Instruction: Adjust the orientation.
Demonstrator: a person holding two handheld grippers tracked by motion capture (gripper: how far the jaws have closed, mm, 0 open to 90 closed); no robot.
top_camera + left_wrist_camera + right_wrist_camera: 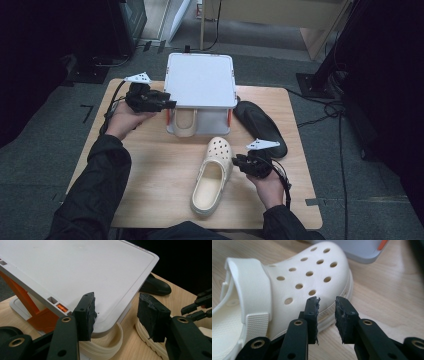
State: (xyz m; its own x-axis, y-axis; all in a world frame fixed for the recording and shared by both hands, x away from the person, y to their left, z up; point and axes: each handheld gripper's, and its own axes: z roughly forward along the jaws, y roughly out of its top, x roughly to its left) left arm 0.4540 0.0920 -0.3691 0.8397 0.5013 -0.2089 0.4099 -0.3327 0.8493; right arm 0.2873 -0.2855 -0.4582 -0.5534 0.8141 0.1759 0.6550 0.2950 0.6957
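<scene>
A cream clog [215, 172] [299, 272] lies on the wooden table [150, 170], toe toward the white box [200, 80]. My right gripper [236, 162] [327, 300] sits low at the clog's right side by the sole edge. Its jaws stand a narrow gap apart with nothing between them. A second cream clog [183, 122] [110, 340] pokes out under the box's raised lid [75, 270]. My left gripper [170, 104] [116, 296] is open at the lid's front left corner. One pad lies over the lid and the other stands clear of its edge.
A black slipper [260, 127] [155, 286] lies to the right of the box. Orange latches [37, 315] show on the box's front. The table's near left part is bare wood. Cables and dark stands surround the table on the floor.
</scene>
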